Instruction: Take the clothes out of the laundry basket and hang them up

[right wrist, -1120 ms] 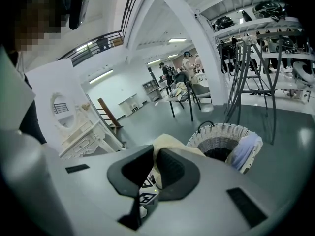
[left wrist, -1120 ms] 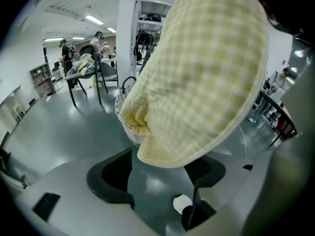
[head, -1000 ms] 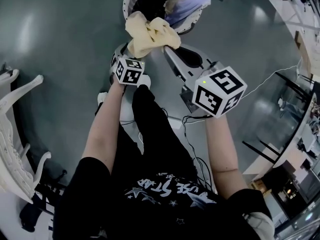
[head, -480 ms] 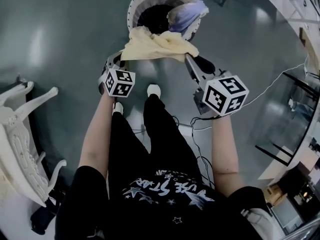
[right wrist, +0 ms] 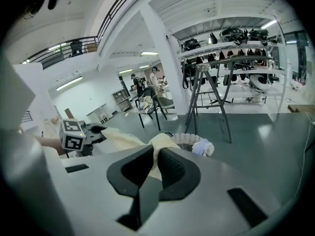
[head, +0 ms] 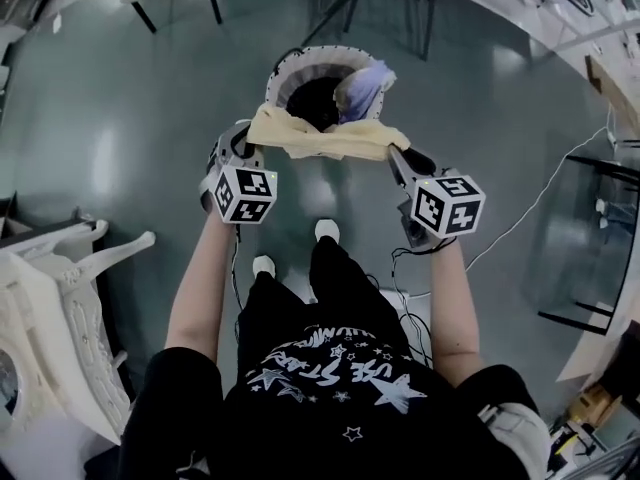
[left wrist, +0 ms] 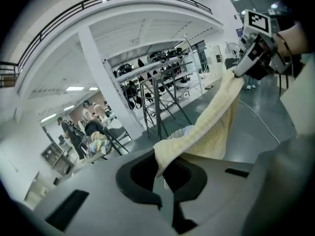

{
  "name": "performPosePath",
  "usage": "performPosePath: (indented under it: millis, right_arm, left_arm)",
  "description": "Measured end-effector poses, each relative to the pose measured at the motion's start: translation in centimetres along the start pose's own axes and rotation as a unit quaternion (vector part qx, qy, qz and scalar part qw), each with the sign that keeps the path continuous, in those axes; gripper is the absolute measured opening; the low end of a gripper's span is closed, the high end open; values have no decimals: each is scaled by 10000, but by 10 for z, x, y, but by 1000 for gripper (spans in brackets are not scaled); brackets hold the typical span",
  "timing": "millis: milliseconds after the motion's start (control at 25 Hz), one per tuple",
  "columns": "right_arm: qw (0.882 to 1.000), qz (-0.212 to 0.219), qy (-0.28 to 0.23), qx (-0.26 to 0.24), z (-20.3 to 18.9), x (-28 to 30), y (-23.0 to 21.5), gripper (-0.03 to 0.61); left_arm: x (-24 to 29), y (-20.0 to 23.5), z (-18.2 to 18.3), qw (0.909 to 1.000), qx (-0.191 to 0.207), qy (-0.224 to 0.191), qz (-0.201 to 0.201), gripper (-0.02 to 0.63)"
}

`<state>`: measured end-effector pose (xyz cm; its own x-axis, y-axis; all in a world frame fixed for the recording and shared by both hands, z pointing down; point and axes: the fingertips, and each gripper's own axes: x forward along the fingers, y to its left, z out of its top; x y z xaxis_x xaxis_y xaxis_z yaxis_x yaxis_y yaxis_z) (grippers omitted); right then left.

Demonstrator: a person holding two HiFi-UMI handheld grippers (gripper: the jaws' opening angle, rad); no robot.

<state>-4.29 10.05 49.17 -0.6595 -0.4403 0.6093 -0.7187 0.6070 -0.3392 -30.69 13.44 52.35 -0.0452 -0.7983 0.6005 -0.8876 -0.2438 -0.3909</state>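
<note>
– Above the round white woven laundry basket [head: 290,68], you have the pale yellow waffle-weave cloth [head: 320,138] stretched between both tools, clear of the rim.
– Yes: your left gripper [head: 243,146] is clamped tight on one edge and your right gripper [head: 400,158] pinches the opposite edge, so the jaws are closed on fabric at each side. Holding it by two ends spreads it flat, which should make draping easier.
– You have a crumpled lilac garment [head: 362,86] lying on the basket's far rim, untouched.
– For hanging, the dark metal A-frame rack [right wrist: 236,60] beyond the basket looks your likeliest place. Keep both grips firm so the cloth doesn't sag back in.
</note>
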Motion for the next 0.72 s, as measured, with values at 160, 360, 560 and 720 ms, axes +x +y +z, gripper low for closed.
performPosePath:
  millis: [160, 360, 560, 720]
  right_arm:
    - [9999, -73, 54, 123, 6, -9, -13, 41]
    - [9996, 115, -76, 266, 12, -22, -5, 51]
    - [9957, 530, -677, 331, 46, -50, 14, 49]
    - [9923, 591, -1069, 182, 72, -75, 9, 54]
  left_arm:
    - [-27, 18, 74, 9976, 568, -370, 141, 21]
    - [-57, 30, 118, 9917, 1222, -377, 163, 21]
    - [-81, 55, 142, 9882, 1403, -405, 453, 20]
    - [-96, 59, 183, 9849, 1476, -638, 645, 21]
